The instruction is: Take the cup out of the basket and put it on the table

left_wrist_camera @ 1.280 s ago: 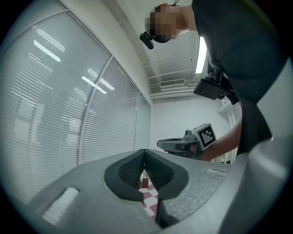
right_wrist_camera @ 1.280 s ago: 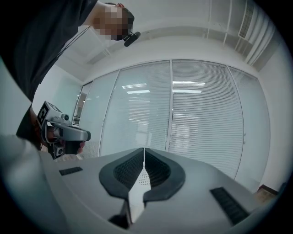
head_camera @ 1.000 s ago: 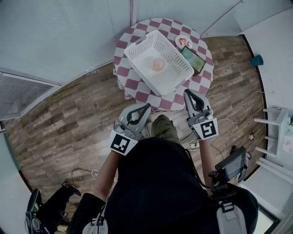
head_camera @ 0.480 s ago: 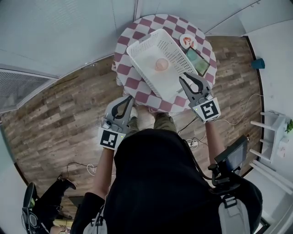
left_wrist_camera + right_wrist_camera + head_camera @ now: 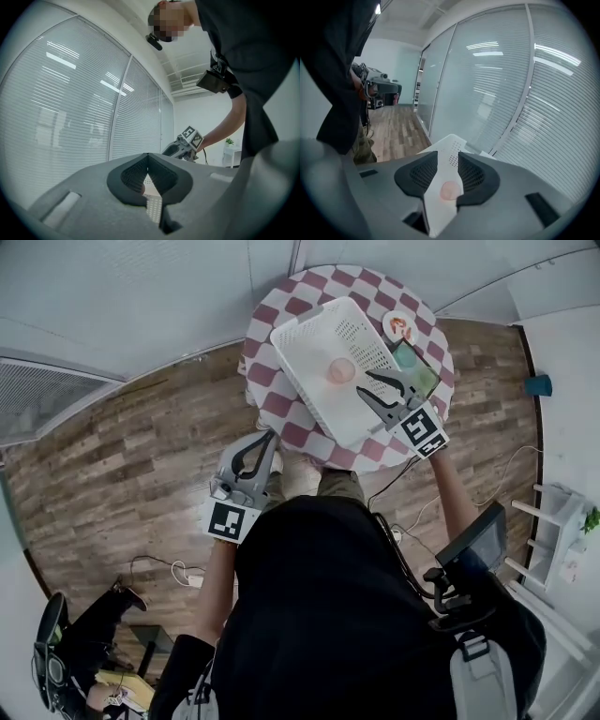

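A pale pink cup (image 5: 339, 370) lies inside the white perforated basket (image 5: 319, 334) on the round table with a red-and-white checked cloth (image 5: 272, 315). My right gripper (image 5: 364, 383) reaches over the basket's near right rim, its tips just short of the cup. Its jaws have just been opening and stand apart, gripping nothing. In the right gripper view the cup (image 5: 450, 191) shows in the gap between the jaws, lying in the basket (image 5: 449, 145). My left gripper (image 5: 270, 437) is shut and empty, held off the table's near left edge.
A small plate with food (image 5: 400, 329) and a dark green flat object (image 5: 415, 367) sit on the table beside the basket's right side. Glass walls with blinds stand behind the table. Cables lie on the wooden floor (image 5: 141, 456), and a white rack (image 5: 562, 521) stands at the right.
My right gripper has gone forward from the table's near edge to over the basket, and its jaws have spread apart. The left gripper has shifted a little to the left, still shut.
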Available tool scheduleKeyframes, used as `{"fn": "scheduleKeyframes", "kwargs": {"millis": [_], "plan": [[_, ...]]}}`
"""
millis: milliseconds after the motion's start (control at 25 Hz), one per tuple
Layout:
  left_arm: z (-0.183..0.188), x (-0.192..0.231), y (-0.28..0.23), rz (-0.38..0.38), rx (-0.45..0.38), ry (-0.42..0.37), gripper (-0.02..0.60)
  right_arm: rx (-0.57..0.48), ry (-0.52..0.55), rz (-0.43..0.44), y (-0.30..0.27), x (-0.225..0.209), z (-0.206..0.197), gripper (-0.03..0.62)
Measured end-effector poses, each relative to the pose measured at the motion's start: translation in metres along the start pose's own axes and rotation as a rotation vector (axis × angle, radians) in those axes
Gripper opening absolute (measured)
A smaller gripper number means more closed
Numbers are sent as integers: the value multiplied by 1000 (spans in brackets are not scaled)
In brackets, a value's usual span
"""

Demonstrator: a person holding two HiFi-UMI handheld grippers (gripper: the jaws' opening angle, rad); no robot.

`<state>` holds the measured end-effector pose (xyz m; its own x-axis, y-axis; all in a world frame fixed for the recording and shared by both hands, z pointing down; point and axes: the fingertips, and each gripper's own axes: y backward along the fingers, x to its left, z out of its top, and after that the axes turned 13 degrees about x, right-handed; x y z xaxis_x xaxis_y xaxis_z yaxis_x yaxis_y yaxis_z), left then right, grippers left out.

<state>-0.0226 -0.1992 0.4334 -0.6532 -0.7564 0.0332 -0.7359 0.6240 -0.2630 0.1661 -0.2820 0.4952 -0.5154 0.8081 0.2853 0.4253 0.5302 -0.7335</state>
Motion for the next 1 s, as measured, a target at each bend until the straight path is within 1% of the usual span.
{"fn": "scheduleKeyframes", "kwargs": {"millis": [120,280,440,560,720,880,1000], "plan": [[-4,2,6,21,15,1,5,64,58,35,-18,1,-10,153],[-9,12,17,67,19,27,5,136,131,70,-44,3,-24,164],[-17,23,25,105,31,42,5,218,220,132,-70,10,-36,166],[-21,29,32,135,33,59,5,261,267,177,-88,16,-41,166],[-24,31,36,157,41,45,5,315,292,225,-106,19,-52,166],[-30,36,39,179,55,57,5,375,300,269,-125,23,-69,166],[-31,39,42,194,58,66,5,439,309,299,-135,25,-86,166]]}}
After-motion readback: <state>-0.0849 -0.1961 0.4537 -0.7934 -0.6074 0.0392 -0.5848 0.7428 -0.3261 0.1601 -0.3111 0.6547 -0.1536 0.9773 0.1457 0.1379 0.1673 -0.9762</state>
